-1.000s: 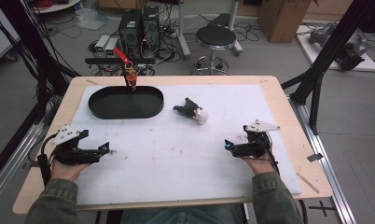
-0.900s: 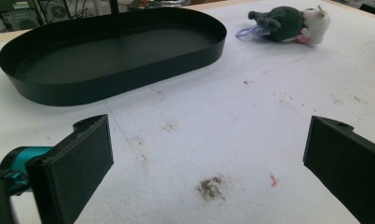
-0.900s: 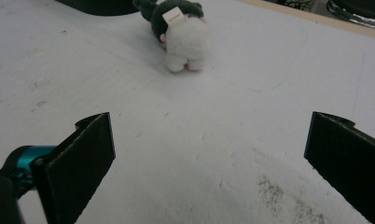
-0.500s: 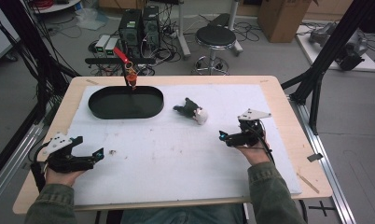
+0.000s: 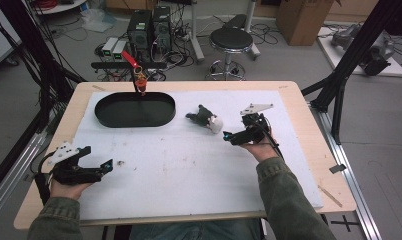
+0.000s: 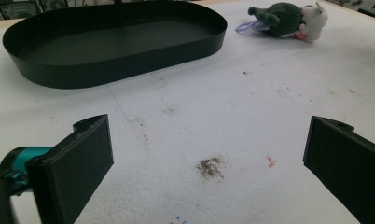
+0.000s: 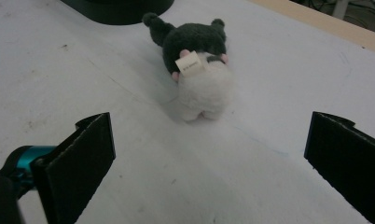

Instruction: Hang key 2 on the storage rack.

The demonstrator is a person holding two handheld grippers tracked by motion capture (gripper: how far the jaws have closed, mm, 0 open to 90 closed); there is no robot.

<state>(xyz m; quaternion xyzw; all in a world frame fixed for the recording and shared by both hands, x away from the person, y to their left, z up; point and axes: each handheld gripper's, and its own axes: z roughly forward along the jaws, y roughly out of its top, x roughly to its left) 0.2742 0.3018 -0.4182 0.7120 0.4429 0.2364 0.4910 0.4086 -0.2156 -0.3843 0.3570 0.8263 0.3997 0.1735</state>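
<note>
Soft even light, slight blur

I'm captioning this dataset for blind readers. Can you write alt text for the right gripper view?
A small plush toy, dark green and white with a paper tag, lies on a white mat, ahead of the open right gripper, whose two black jaws stand wide apart.

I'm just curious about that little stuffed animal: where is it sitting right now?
In the high view, the plush toy lies on the white mat, right of the black oval tray and just ahead of the right gripper, whose jaws stand open.
</note>
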